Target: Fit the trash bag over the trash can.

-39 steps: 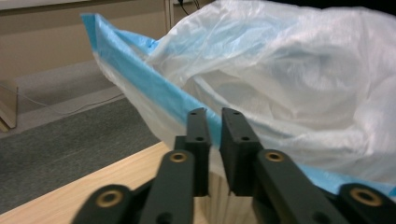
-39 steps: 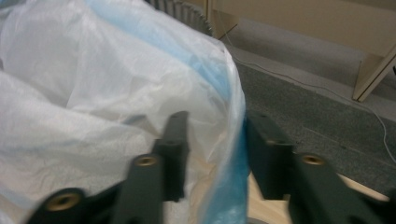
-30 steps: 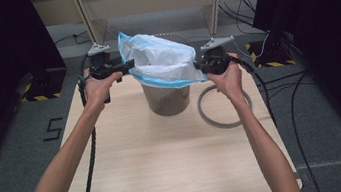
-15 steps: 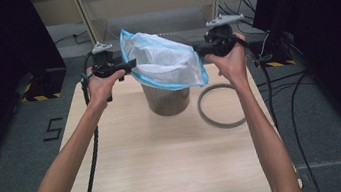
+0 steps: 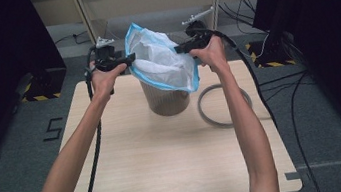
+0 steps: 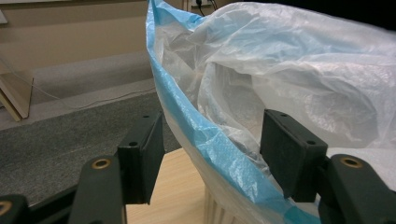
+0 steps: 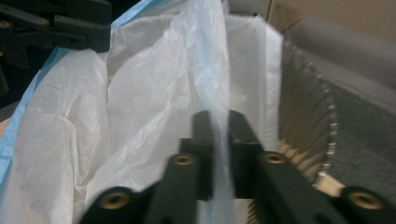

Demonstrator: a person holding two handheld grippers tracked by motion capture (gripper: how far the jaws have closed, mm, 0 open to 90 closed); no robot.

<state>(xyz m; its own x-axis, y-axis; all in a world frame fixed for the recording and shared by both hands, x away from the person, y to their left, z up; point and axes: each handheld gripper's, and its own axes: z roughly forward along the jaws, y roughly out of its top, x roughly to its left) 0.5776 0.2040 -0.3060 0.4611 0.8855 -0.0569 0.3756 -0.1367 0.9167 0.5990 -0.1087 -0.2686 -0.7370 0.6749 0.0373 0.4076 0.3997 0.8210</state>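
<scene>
A white plastic bag with a blue rim point(image 5: 161, 59) hangs bunched over a ribbed, translucent bin point(image 5: 166, 99) at the far middle of the table. My left gripper point(image 5: 125, 61) is at the bag's left edge. In the left gripper view it point(image 6: 212, 140) stands open, and the bag's blue rim point(image 6: 210, 135) runs between the jaws. My right gripper point(image 5: 179, 49) holds the bag's right side up high. In the right gripper view it point(image 7: 219, 126) is shut on a fold of the bag point(image 7: 140, 107), with the bin's wall point(image 7: 303, 126) to the right.
A grey ring point(image 5: 224, 106) lies flat on the wooden table point(image 5: 168, 167) just right of the bin. Cables trail from both grippers, and the left one crosses the table's left side. Dark cabinets stand at both sides.
My right gripper has risen and moved farther away and leftward with the bag, pulling its right side up. The left gripper has stayed about where it was.
</scene>
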